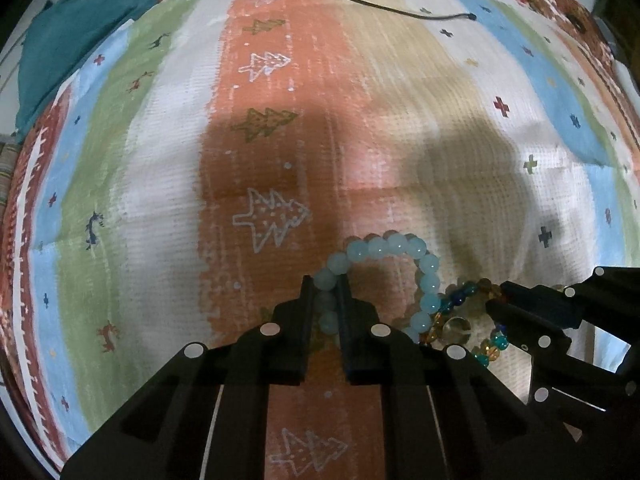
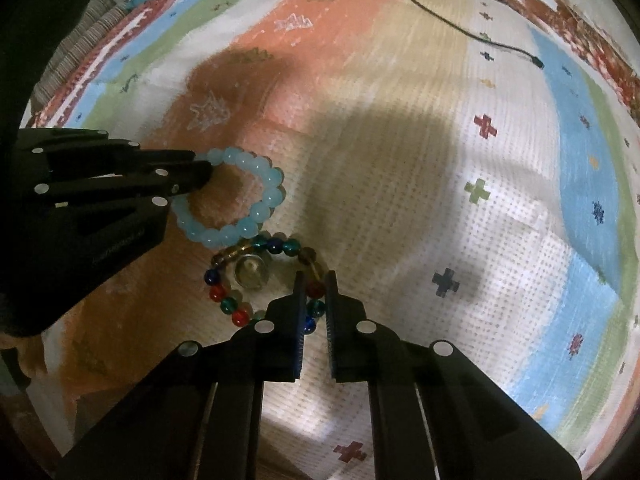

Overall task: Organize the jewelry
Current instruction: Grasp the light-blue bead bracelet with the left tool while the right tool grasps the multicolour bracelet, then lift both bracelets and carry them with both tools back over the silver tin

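Pale-blue bracelet (image 1: 400,264) in the clamped left claw (image 1: 325,292), multicoloured bracelet (image 2: 256,280) in the clamped right claw (image 2: 314,292): lift slowly apart, since they touch.

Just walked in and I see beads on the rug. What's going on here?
A person is sorting jewelry with two handheld grippers. The left gripper is shut on the pale blue bead bracelet, and the right gripper is shut on the multicolored bead bracelet. The two bracelets lie touching each other on the patterned rug, neither visibly lifted yet.
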### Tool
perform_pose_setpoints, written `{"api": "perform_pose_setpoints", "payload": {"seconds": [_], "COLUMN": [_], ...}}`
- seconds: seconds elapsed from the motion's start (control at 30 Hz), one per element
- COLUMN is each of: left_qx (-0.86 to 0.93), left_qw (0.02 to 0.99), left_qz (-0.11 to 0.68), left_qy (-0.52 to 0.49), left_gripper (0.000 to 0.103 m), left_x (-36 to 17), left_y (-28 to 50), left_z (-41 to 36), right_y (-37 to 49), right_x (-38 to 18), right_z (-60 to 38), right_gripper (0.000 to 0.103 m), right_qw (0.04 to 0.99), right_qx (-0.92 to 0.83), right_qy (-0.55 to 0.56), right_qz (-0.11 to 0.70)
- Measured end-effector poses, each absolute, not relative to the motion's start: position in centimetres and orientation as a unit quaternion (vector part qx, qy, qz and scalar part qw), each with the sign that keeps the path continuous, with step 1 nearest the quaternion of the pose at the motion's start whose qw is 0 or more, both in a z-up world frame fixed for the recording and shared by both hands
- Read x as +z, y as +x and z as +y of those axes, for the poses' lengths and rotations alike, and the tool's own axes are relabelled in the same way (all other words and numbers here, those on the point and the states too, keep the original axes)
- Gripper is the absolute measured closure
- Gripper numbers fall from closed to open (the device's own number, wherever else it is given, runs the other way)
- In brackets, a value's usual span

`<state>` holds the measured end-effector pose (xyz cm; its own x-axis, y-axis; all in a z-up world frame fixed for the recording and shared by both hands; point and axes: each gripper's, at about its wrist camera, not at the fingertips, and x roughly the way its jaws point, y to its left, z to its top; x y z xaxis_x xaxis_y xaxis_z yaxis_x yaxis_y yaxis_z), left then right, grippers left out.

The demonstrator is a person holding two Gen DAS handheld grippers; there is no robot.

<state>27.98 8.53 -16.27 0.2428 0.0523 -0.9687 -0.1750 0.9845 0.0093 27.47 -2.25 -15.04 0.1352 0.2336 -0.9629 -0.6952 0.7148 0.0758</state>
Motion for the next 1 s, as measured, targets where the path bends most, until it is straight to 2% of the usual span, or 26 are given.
{"api": "perform_pose_setpoints", "payload": {"seconds": [1.0], "left_qx": [0.077], "left_qw": [0.815], "left_qz": [0.568], "left_qy": [-0.085], "left_gripper": [0.092], "left_x": [-10.9], "left_y": [24.7], "left_z": [10.2], "right_y": [25.2], "right_x": [-9.4], "right_z": [-2.6], "right_gripper": [0.093], "right_qw": [0.753], "right_qx": [0.369], "right_qy": [-0.135], "right_qz": [0.528]}}
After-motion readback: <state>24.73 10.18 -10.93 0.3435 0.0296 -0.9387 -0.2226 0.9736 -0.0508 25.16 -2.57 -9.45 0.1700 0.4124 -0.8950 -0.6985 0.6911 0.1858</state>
